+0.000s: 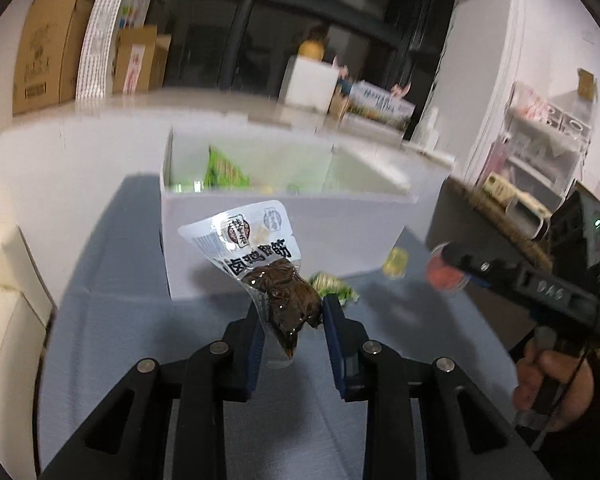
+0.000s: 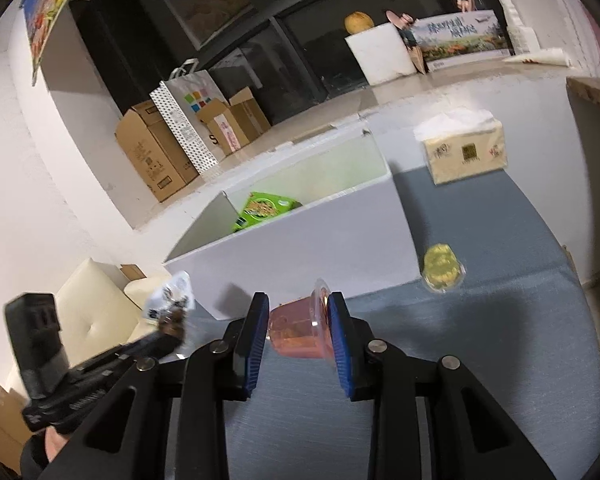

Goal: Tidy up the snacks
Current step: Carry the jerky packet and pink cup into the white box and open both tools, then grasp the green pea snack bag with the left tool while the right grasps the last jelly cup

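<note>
Clamping a small vacuum packet (image 1: 278, 280) by its lower end, the left gripper (image 1: 294, 334) holds it lifted clear of the blue-grey cloth, the packet's long axis leaning up and away from the jaws toward the white box (image 1: 284, 220) straight ahead. The right gripper (image 2: 298, 330) is squeezed on a little pink jelly cup (image 2: 300, 330) lying sideways between the blue pads, rim toward the right pad. The same box sits ahead and slightly left of it. Both hands look about equally near the box's front wall, so either could drop first, though that is only my guess. The packet is clear at the bottom, showing dark glossy braised meat, with a white printed top bearing black characters. Inside the box a green bag (image 2: 264, 210) already lies. On the cloth a gold-wrapped sweet (image 2: 442, 268) rests against the box's front, and a green-wrapped snack (image 1: 334, 290) lies just past the left jaws.
</note>
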`<control>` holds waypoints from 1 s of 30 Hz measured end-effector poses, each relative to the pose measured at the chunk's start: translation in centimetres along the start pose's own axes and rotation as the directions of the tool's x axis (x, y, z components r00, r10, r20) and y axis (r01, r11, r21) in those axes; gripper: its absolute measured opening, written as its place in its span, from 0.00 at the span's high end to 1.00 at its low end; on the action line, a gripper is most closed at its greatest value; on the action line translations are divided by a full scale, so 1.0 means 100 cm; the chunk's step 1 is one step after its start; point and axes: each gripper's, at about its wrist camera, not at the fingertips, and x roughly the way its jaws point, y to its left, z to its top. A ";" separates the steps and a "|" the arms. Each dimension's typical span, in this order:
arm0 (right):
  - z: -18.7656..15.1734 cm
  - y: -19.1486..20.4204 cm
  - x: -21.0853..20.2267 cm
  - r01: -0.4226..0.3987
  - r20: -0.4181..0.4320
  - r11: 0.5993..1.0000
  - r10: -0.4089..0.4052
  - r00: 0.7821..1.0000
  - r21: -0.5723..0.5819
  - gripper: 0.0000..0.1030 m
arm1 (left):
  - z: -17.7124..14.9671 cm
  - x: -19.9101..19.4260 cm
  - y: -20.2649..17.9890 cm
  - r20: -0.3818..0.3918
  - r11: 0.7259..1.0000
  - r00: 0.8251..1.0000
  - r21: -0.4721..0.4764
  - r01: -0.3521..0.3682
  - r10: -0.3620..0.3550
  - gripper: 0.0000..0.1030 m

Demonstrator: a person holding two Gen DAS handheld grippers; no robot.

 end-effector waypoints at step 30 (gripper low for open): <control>0.131 -0.011 0.074 0.070 0.007 0.997 -0.069 0.998 -0.041 0.00 | 0.121 0.082 0.032 -0.023 0.992 0.993 0.054 -0.117 0.119 0.00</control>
